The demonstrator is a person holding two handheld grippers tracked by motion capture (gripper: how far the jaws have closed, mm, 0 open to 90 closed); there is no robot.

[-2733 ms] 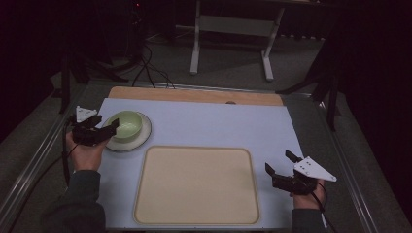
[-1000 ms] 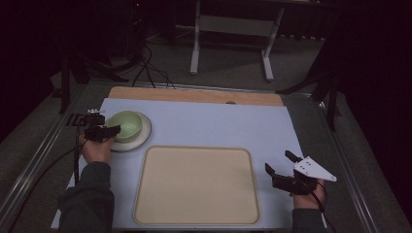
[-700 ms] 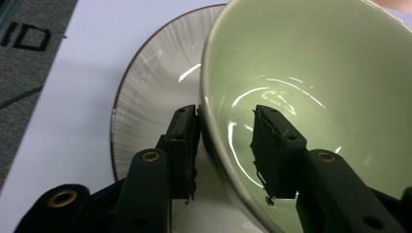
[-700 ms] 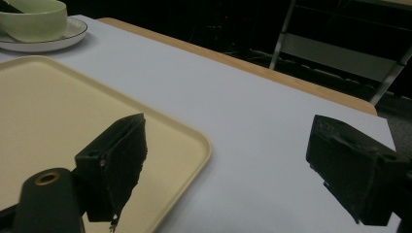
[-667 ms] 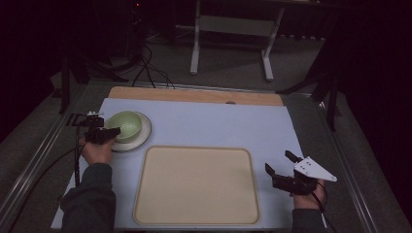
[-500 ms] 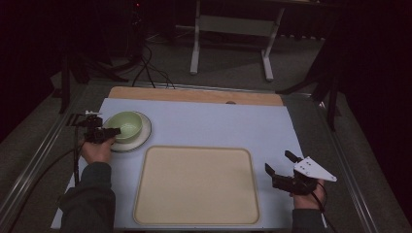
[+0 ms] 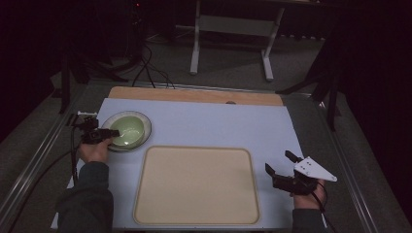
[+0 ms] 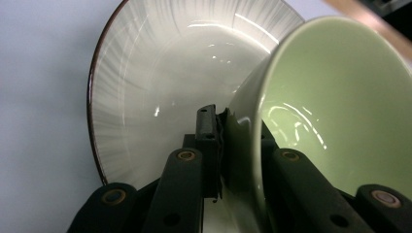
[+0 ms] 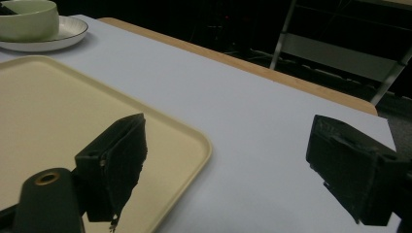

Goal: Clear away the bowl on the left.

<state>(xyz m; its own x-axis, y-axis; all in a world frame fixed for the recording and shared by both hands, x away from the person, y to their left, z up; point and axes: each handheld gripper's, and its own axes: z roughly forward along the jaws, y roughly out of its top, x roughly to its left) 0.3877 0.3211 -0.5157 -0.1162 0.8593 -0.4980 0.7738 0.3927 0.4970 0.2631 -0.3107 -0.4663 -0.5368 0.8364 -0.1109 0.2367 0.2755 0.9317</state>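
A pale green bowl (image 7: 127, 130) stands on a white plate (image 7: 147, 129) at the table's left. My left gripper (image 7: 112, 133) reaches it from the left. Its jaws have just been closing, with the bowl's wall between them. In the left gripper view the pads of the left gripper (image 8: 238, 126) pinch the near rim of the bowl (image 8: 330, 97), one inside and one outside, over the plate (image 8: 145, 87). My right gripper (image 7: 279, 162) rests open at the right of the cream tray (image 7: 194, 184). Nothing is between the jaws of the right gripper (image 9: 228, 155), which sits by the tray's corner (image 9: 48, 111).
A white mat (image 7: 218, 126) covers the table, with a wooden strip (image 7: 194, 95) along the far edge. A metal stand (image 7: 231, 29) and cables (image 7: 145, 68) lie on the dark floor behind. In the right gripper view the bowl (image 9: 29, 19) and plate (image 9: 68, 31) are far off.
The left hand shifted a little beside the bowl and its jaws closed on the bowl's near rim. The right hand and gripper have not moved.
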